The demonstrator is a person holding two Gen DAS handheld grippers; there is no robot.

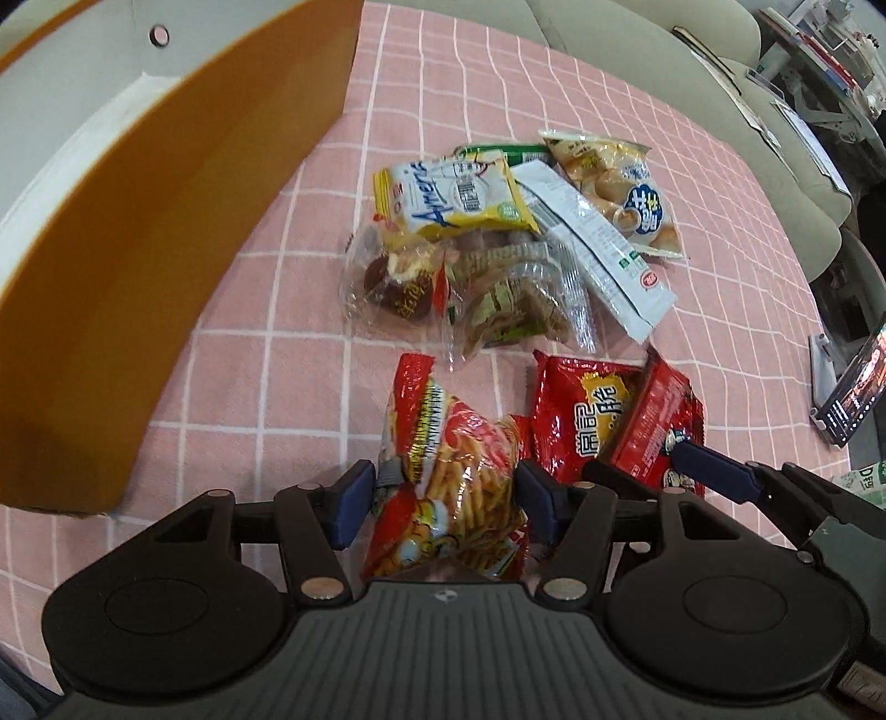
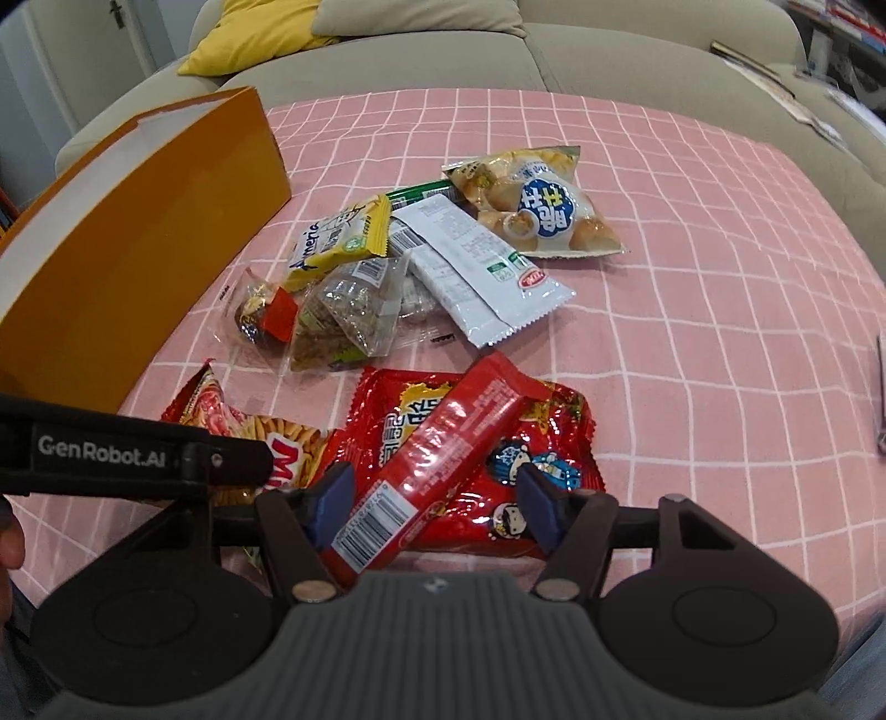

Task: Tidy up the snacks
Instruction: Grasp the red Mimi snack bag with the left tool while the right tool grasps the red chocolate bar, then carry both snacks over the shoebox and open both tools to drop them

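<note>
While the left tongs (image 1: 443, 501) point down at the table, a red bag of crunchy sticks (image 1: 448, 476) sits right between their two blue pads (image 1: 350, 507). The pads stand on each side of the bag, very close to it, but I cannot tell if they squeeze it. Just to the right of that bag lie more red snacks.

The right tongs (image 2: 437, 507) reach over those. A long red snack bar (image 2: 437, 443) lies slanted between their blue pads, on top of a red bag with little cartoon faces (image 2: 531, 471). The jaws are partly open, and I cannot tell if the pads press the bar. The tip of the left tongs pokes in from the left side of the right camera's view, over the stick bag.

Farther ahead of both tongs is a heap of other snacks: a yellow packet (image 2: 338, 238), a clear bag with brown treats (image 2: 266, 315), a clear bag of seed bars (image 2: 346, 315), a long white packet (image 2: 476, 266) and, at the far end, a bag of little buns (image 2: 542, 210).

To the left of the tongs stands an orange box (image 2: 138, 249) with a white inside. Everything rests on a pink checked cloth (image 2: 692, 277). Behind the table is a grey sofa (image 2: 609, 50) with a yellow pillow (image 2: 260, 33).
</note>
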